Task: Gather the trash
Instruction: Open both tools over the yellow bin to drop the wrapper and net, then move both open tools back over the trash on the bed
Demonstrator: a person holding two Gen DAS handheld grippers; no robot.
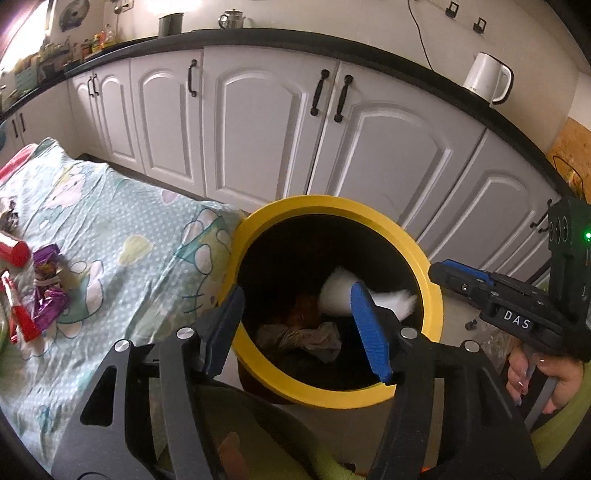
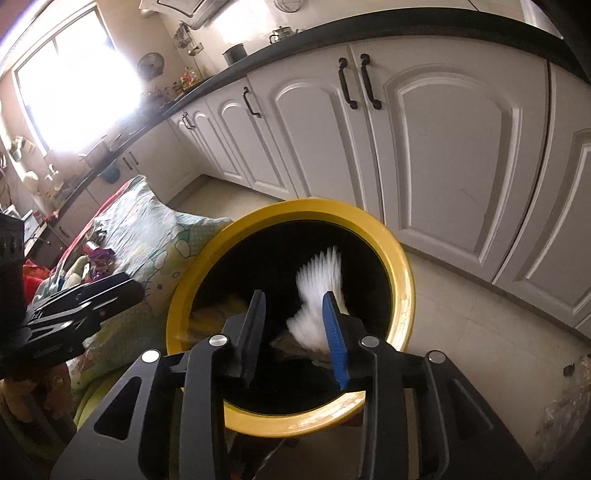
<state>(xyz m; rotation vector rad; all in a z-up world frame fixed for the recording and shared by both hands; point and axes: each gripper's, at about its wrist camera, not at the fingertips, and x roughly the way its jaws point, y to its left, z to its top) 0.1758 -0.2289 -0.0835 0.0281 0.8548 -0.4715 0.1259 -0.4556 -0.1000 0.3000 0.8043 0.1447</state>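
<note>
The yellow-rimmed bin (image 1: 339, 295) is seen from close above and behind in both wrist views, each looking forward and down along its own fingers into the dark opening. The left wrist view is set slightly left of the bin; the right wrist view (image 2: 291, 306) slightly right. Shared beyond the bin are the white cabinet doors (image 1: 258, 133) (image 2: 443, 155), and left of it the patterned cloth (image 1: 122, 229) (image 2: 147, 236).

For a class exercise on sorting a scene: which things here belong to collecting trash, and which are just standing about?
Job:
yellow-rimmed bin
white tissue, blurred, inside the bin
purple wrappers on the bedsheet
red wrapper
left gripper, open
right gripper, open

Bystanders:
white kettle
cabinets
metal teapot
</note>
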